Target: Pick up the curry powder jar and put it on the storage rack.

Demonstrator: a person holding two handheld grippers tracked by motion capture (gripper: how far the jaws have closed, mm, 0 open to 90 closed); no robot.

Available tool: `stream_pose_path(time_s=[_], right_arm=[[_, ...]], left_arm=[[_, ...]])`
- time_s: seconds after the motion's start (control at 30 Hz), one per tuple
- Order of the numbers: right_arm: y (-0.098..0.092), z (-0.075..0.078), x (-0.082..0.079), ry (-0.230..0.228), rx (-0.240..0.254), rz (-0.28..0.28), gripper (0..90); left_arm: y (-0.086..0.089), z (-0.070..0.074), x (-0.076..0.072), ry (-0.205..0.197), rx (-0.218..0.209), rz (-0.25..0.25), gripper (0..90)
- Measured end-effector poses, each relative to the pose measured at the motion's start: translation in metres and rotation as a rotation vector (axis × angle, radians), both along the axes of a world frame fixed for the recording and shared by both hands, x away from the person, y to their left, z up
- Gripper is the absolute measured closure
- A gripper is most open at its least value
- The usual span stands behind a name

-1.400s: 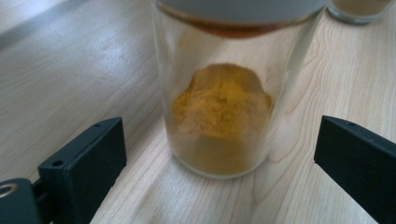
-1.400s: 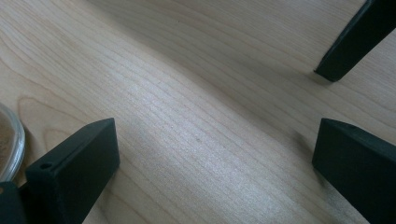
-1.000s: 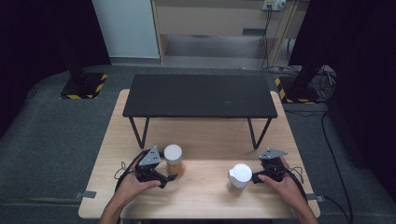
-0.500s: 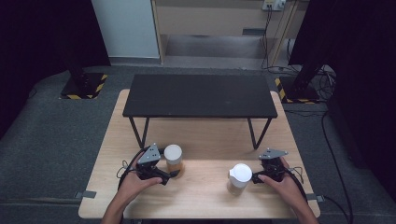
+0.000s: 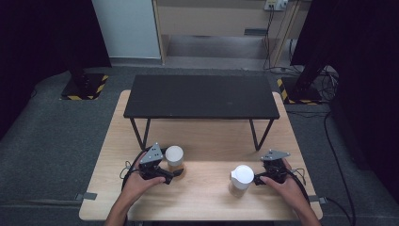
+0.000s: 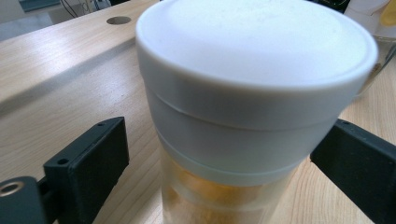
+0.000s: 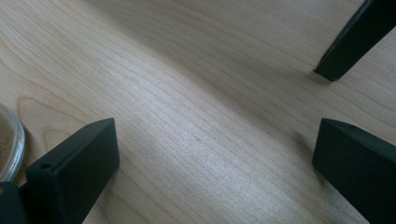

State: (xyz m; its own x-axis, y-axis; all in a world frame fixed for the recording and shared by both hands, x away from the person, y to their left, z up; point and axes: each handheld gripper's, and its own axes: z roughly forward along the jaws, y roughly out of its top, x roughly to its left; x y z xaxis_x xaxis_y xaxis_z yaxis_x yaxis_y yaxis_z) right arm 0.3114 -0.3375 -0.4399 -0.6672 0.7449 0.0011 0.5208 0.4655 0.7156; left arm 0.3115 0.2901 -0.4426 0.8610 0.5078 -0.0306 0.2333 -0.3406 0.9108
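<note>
A clear jar (image 5: 174, 157) with a white lid (image 6: 252, 60) and amber contents stands on the wooden table (image 5: 207, 197) at the front left. My left gripper (image 5: 175, 171) is open around it (image 6: 229, 135). Its jaws have just been closing, and a gap remains between the left finger (image 6: 88, 163) and the jar. At the front right stands a second white-lidded jar (image 5: 242, 177). My right gripper (image 5: 258, 179) is beside it, open (image 7: 217, 135) over bare wood with nothing between its fingers. That jar's rim (image 7: 9, 140) lies outside the left jaw.
A low black table (image 5: 202, 96) stands across the back half of the wooden table, on thin black legs; one leg (image 7: 355, 37) is ahead of my right gripper. Cables trail from both grippers. A round hole (image 6: 118, 20) is in the tabletop.
</note>
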Motion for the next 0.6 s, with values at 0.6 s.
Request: stream_pose_path(time_s=[0.6], right_arm=[[0.0000, 0.0000, 0.0000, 0.000, 0.000, 0.000, 1.4]], left_arm=[[0.0022, -0.0043, -0.0013, -0.036, -0.077, -0.013, 14.1]])
